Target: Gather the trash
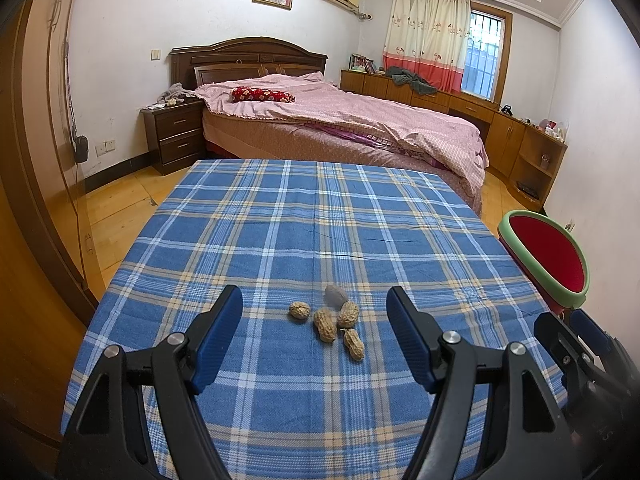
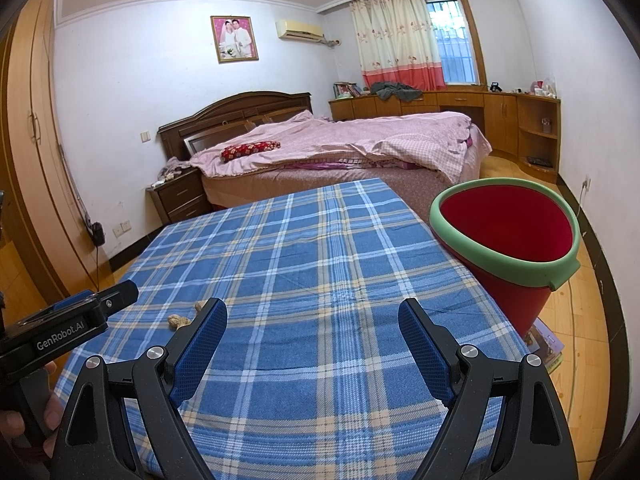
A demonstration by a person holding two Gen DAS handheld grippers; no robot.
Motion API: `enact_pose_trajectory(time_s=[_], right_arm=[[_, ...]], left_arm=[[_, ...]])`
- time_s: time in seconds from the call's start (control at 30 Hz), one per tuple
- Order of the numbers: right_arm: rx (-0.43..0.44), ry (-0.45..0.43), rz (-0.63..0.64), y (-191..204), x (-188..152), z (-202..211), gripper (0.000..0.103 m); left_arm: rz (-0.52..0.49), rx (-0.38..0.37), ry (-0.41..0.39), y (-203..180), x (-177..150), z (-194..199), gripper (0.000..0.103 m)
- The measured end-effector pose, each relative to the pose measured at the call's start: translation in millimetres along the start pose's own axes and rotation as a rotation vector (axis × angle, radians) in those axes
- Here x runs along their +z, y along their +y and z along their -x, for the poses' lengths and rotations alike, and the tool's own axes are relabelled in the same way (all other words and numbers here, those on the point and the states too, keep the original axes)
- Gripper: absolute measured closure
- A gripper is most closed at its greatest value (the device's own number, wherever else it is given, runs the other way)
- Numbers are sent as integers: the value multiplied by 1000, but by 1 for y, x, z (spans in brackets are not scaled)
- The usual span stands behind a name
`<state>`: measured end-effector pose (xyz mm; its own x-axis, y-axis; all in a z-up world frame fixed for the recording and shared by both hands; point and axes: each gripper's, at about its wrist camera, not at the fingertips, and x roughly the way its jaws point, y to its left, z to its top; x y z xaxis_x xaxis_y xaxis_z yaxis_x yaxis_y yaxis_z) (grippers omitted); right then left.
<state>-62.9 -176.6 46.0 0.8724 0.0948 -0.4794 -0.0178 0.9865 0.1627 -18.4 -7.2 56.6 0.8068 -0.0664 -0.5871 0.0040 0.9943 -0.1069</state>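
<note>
Five peanut shells point(image 1: 334, 320) lie clustered on the plaid tablecloth point(image 1: 304, 216) between the left gripper point(image 1: 314, 316)'s spread, empty jaws — likely light and brittle, best pinched gently across one shell's middle.

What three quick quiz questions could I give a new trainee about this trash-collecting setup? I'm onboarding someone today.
1. True or false: the left gripper holds a peanut.
2. What lies between the left gripper's fingers: A) coins B) peanuts C) paper?
3. On which side of the plaid tablecloth does the red bin stand, seen from the right gripper?

Key: 1 false, open and empty. 2 B. 3 right.
</note>
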Motion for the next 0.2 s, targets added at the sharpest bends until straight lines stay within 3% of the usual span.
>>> enact_pose_trajectory(time_s=[0.2], right_arm=[[0, 0, -1, 1, -1, 1, 15]], left_arm=[[-1, 1, 1, 0, 0, 0, 29]])
